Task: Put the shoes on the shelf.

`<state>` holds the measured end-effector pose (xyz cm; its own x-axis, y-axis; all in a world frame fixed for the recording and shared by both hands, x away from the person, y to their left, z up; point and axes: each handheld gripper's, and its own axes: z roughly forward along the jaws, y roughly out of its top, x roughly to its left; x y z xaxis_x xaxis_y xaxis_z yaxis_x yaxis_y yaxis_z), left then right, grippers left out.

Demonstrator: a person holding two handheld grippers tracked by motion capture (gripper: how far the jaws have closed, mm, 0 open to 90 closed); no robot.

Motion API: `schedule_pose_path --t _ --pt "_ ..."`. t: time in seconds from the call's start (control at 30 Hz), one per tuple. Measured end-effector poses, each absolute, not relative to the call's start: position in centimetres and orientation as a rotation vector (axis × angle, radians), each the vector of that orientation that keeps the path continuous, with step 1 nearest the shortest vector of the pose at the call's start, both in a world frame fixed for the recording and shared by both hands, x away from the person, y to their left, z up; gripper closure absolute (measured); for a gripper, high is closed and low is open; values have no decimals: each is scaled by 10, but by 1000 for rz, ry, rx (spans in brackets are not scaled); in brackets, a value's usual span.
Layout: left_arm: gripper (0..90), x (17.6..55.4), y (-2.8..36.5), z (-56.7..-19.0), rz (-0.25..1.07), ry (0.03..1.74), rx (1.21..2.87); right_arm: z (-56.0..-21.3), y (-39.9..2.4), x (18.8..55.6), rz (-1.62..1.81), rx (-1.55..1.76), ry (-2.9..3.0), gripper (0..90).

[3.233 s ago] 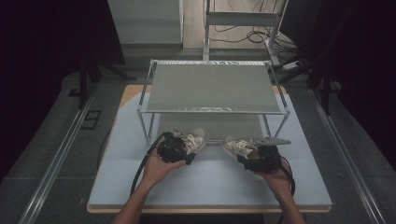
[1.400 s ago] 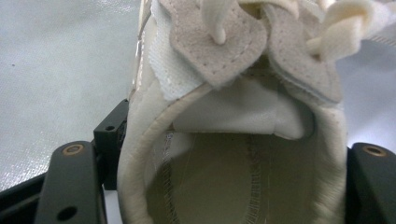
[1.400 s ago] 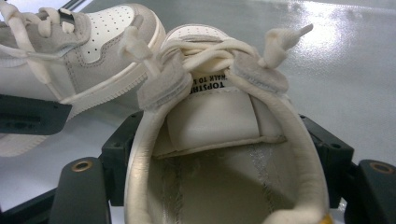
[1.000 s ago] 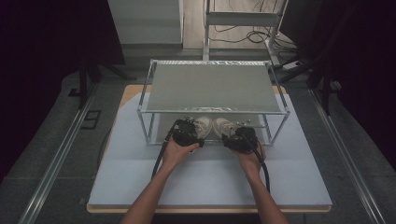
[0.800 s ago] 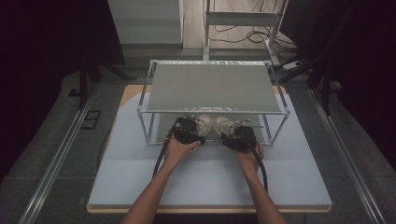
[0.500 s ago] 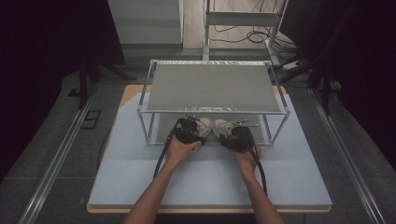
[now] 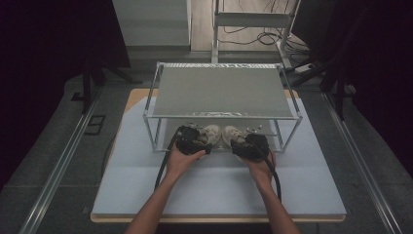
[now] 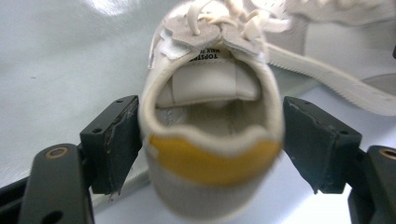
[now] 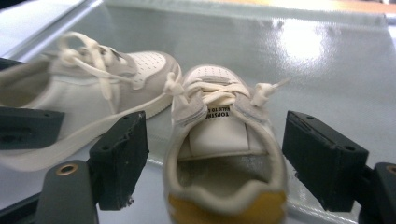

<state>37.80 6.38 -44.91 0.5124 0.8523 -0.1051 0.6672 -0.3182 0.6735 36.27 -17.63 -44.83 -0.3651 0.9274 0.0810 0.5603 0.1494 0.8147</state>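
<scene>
While the wire shelf rack [image 7: 221, 92] stands on the pale table mat [image 7: 219, 190], two white sneakers sit side by side on its lower shelf, toes pointing away from the person. The left sneaker [image 7: 211, 133] (yellow heel tab, cream laces) has its heel between the left gripper [image 8: 210, 144] pads, whose jaws have just been opening; one pad touches its side, the other stands off. The right sneaker [image 9: 224, 154] lies between the right gripper [image 9: 212, 158] pads, likewise just opening, both clear.
</scene>
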Motion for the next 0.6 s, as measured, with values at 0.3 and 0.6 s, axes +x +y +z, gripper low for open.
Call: schedule_pose_path --t 0.3,0.6 --pt "293 340 92 -439 383 1200 1992 -433 -200 335 1202 1356 1980 309" --pt "628 327 127 -448 391 1236 1955 -432 -231 318 1263 1350 1957 609"
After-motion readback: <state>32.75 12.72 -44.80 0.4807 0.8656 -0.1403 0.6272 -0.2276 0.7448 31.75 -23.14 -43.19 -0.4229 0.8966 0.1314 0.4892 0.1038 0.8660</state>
